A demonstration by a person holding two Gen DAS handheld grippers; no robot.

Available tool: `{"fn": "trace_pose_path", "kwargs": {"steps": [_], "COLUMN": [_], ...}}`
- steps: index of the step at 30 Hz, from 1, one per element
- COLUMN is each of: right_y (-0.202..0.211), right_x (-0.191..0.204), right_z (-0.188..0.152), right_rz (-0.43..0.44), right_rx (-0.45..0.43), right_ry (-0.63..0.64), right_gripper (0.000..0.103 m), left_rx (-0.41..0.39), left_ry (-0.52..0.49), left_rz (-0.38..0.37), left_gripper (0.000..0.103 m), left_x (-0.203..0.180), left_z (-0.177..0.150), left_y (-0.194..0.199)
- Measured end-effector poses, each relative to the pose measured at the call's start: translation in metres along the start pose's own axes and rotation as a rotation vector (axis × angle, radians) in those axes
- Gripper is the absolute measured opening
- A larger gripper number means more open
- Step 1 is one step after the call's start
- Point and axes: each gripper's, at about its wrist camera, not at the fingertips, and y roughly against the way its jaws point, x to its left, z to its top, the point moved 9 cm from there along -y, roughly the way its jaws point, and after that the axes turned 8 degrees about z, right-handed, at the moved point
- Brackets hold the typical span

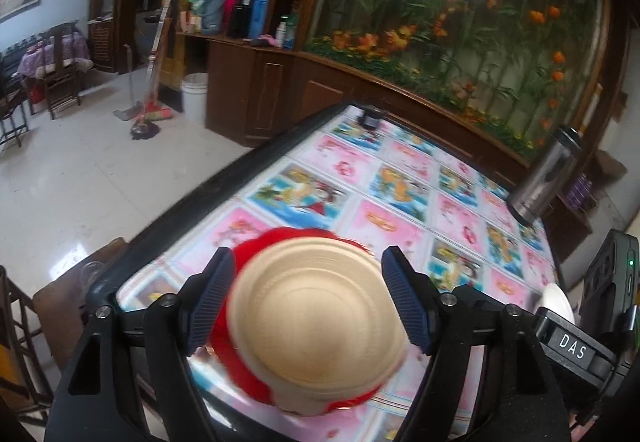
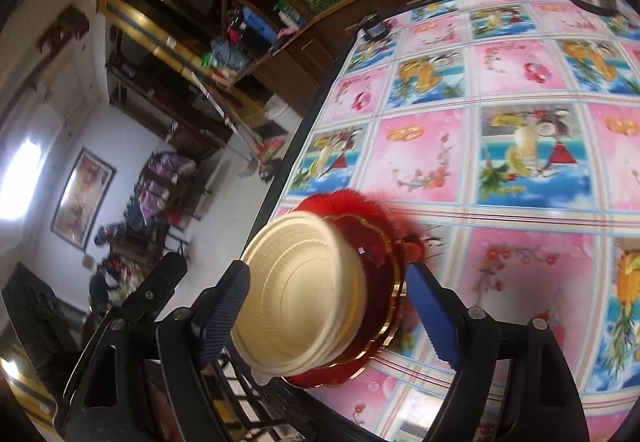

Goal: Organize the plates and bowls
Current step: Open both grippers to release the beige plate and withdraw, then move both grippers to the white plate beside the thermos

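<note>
Looking first through the left wrist camera, we find the left gripper (image 1: pixel 308 296) with its jaws spread and released, standing either side of the cream bowls (image 1: pixel 316 322), pads clear of the rim. The bowls sit nested, mouth up, on the red plates (image 1: pixel 256 250), near the front left corner of the table (image 1: pixel 400 210) with its fruit-print cover. We judge the cream bowls to be light, thin moulded ware, stiff enough at the rim but easy to tip; the rolled rim is the place to pinch. At the right edge a black body carries a label reading "DAS" (image 1: pixel 572 352). A steel flask (image 1: pixel 548 178) stands well apart at the far right; a small dark jar (image 1: pixel 372 116) sits at the far edge. No writing on either is readable.

In the right wrist camera the right gripper (image 2: pixel 328 316) is likewise released, jaws wide, the stack lying between them untouched. Here the red plates (image 2: pixel 372 242) show a scalloped, gold-trimmed rim (image 2: pixel 394 274) and a translucent, glossy body: probably hard plastic or glass, though blur keeps us from telling which. We would treat them as slippery and possibly brittle, gripping across the flat rim rather than the scallops. A small pale sticker (image 2: pixel 361 250) sits on the red surface, unreadable. The stack overhangs nothing we can confirm, but it lies close to the table's left edge.
</note>
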Motion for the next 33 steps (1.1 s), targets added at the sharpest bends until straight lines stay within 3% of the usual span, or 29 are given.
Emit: {"fn": "trace_pose_path", "kwargs": {"steps": [14, 22, 33], "right_y": [0.11, 0.181, 0.257], "right_x": [-0.096, -0.158, -0.235], "right_z": [0.0, 0.001, 0.005], "right_rz": [-0.082, -0.133, -0.206], "right_rx": [-0.164, -0.284, -0.439], "right_ry": [-0.149, -0.246, -0.381], "right_gripper": [0.085, 0.085, 0.086], "left_rx": [0.133, 0.234, 0.316], "left_ry": [-0.26, -0.353, -0.421], "left_rz": [-0.201, -0.298, -0.341], "left_gripper": [0.076, 0.076, 0.076], "left_x": [-0.153, -0.233, -0.32], "left_z": [-0.058, -0.098, -0.132], "left_y": [-0.006, -0.012, -0.03]}}
